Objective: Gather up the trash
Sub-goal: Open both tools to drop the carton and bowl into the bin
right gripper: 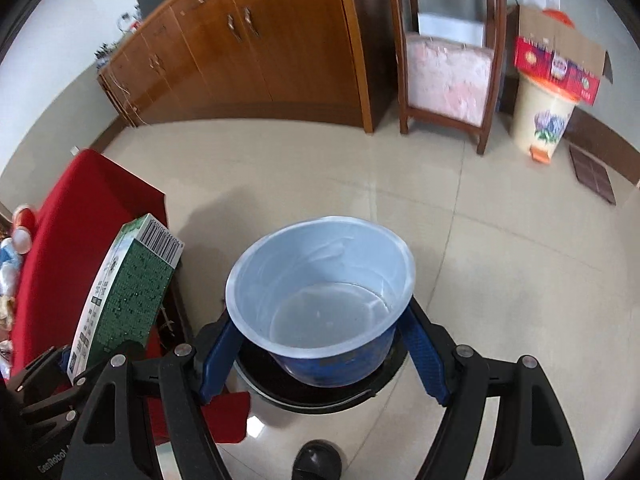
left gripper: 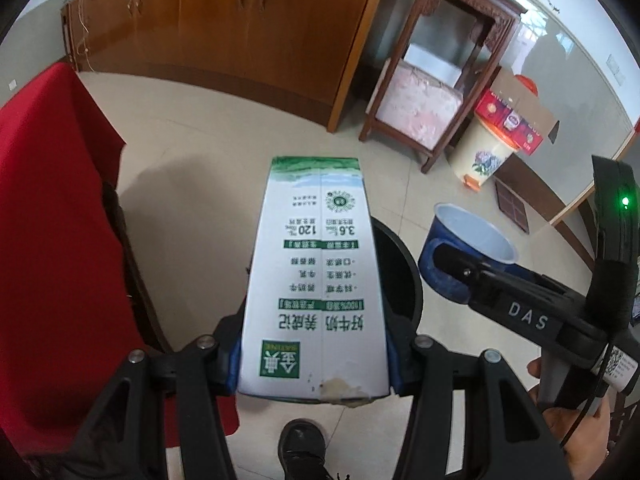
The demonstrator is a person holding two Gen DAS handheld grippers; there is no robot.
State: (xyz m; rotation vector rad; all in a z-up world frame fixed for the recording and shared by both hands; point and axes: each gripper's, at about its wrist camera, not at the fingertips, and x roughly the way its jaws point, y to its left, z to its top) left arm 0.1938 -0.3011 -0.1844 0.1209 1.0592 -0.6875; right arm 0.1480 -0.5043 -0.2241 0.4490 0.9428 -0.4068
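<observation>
A white and green milk carton (left gripper: 316, 280) lies lengthwise between the jaws of my left gripper (left gripper: 316, 364), which is shut on its near end. Just beyond it, the rim of a black round bin (left gripper: 404, 276) shows on the floor. My right gripper (right gripper: 322, 356) is shut on a blue cup with a white inside (right gripper: 320, 288), its blue pads (right gripper: 218, 356) pressing both sides. The cup is empty and hangs over the black bin (right gripper: 320, 398). The carton (right gripper: 128, 292) is to the left in the right wrist view. The cup (left gripper: 468, 248) is to the right in the left wrist view.
A red-covered table (left gripper: 52, 220) stands close on the left. A wooden cabinet (right gripper: 248, 48) and a wooden stand (right gripper: 448, 60) line the far wall. A cream pedal bin (right gripper: 544, 120) carries a red cardboard box (right gripper: 560, 64). A black shoe (left gripper: 302, 448) rests on the tiled floor.
</observation>
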